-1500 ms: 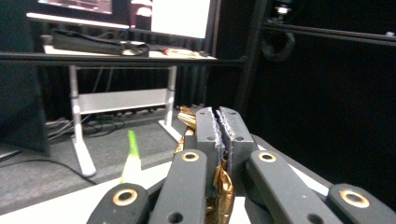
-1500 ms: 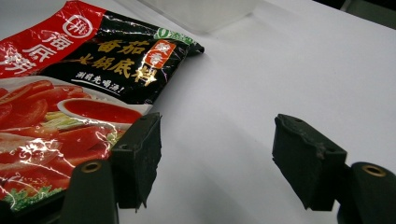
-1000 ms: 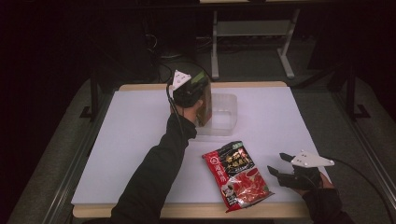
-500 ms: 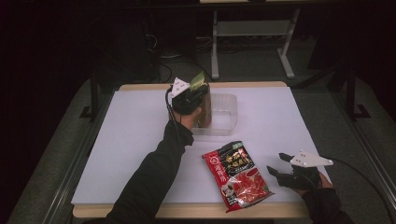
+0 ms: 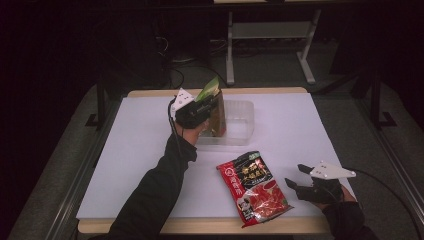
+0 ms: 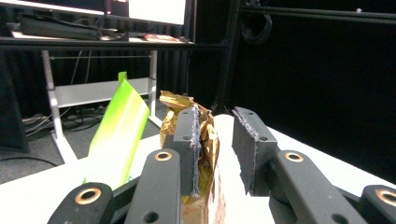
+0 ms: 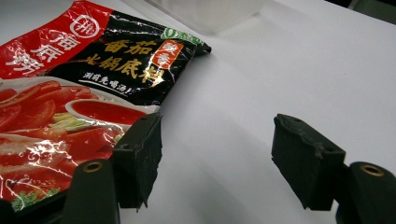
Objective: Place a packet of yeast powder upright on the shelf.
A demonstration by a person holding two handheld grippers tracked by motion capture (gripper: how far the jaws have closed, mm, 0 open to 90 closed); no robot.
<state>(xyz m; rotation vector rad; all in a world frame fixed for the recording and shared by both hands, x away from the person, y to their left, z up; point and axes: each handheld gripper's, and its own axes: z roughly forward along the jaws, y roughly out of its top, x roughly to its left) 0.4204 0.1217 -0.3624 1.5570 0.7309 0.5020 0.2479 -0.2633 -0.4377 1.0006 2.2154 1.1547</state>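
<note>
A clear plastic container stands at the table's far middle, with a gold-brown packet and a green packet upright in its left end. My left gripper is at those packets. In the left gripper view its jaws stand open; the crinkled gold packet rests against one pad with a gap to the other, and the green packet stands beside it. A red and black soup-base packet lies flat near the front edge. My right gripper rests open just right of it, and holds nothing.
The white table top has free room left of the container and at the far right. Metal table legs and cables stand on the dark floor beyond the far edge. The container's corner lies past the red packet.
My left gripper has drifted slightly toward the near side of the container, and the green packet's top now shows above it. The right gripper and the red packet have stayed still.
</note>
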